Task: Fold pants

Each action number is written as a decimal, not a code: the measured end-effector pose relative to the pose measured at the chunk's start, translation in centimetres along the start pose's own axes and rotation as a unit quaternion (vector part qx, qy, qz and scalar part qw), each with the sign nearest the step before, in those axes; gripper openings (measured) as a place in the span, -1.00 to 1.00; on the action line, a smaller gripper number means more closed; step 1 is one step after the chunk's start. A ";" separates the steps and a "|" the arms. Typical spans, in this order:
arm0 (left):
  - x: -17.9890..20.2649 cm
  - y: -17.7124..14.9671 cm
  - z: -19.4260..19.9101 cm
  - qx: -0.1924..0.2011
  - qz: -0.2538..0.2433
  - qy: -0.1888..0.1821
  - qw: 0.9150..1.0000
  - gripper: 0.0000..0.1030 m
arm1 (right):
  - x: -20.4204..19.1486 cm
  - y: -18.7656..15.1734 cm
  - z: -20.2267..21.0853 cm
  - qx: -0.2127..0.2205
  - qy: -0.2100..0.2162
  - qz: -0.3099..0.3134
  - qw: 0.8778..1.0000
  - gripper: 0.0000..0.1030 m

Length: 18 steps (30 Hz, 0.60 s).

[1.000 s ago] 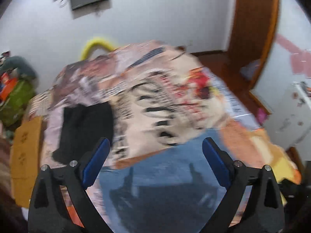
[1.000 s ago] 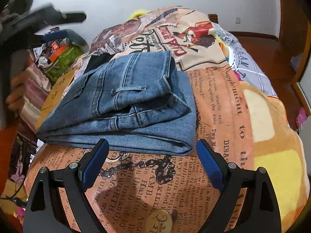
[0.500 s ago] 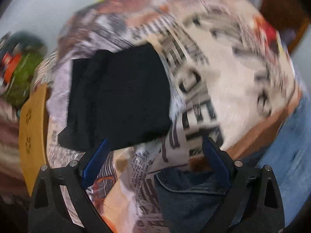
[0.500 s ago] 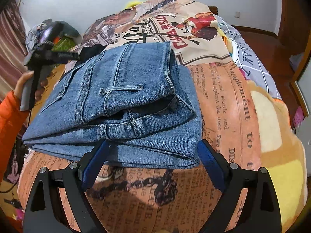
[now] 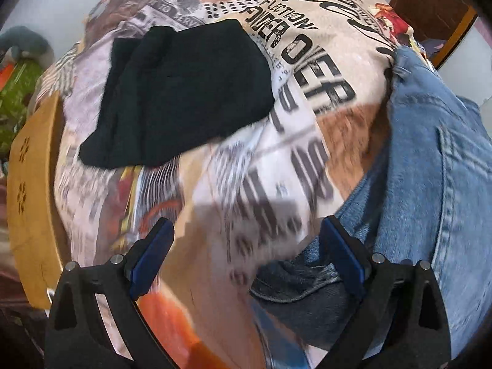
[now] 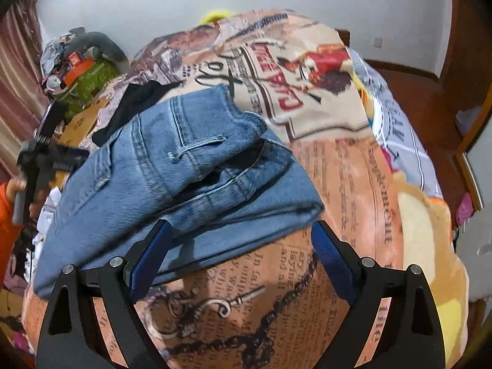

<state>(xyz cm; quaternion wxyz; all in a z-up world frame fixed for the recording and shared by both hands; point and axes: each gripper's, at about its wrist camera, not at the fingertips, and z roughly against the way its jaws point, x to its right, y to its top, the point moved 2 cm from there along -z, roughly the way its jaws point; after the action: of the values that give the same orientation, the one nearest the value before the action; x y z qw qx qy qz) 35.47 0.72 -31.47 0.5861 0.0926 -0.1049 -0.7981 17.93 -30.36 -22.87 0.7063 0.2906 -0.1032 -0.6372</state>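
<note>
Folded blue jeans lie on the printed bedspread, in the middle of the right wrist view. My right gripper is open and empty, right at the jeans' near edge. In the left wrist view the jeans fill the right side. My left gripper is open and empty, low over the bedspread, with its right finger beside the jeans' corner. The left gripper also shows at the far left of the right wrist view, blurred.
A folded black garment lies on the bed beyond the left gripper. A wooden board stands along the bed's left edge. Clutter with a green bag sits at the back left. A wooden door frame is on the right.
My left gripper has swung left and down to the jeans' left corner. My right gripper has moved forward to the jeans' near edge. Both stay open.
</note>
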 end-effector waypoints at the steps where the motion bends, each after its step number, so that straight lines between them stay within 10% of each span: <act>1: 0.2 -0.6 0.5 0.002 -0.002 -0.001 1.000 0.89 | -0.1 0.0 0.2 0.002 -0.001 0.003 1.000 0.75; 18: 8.1 -8.6 7.1 0.042 -0.027 -0.050 0.997 0.88 | 0.0 -2.5 4.9 0.037 0.008 0.001 0.999 0.76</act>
<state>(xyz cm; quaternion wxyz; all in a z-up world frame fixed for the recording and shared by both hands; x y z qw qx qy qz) 23.27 -4.09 -27.23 0.5543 0.0800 -0.1654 -0.8118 13.33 -31.75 -20.23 0.6967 0.3214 -0.1219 -0.6297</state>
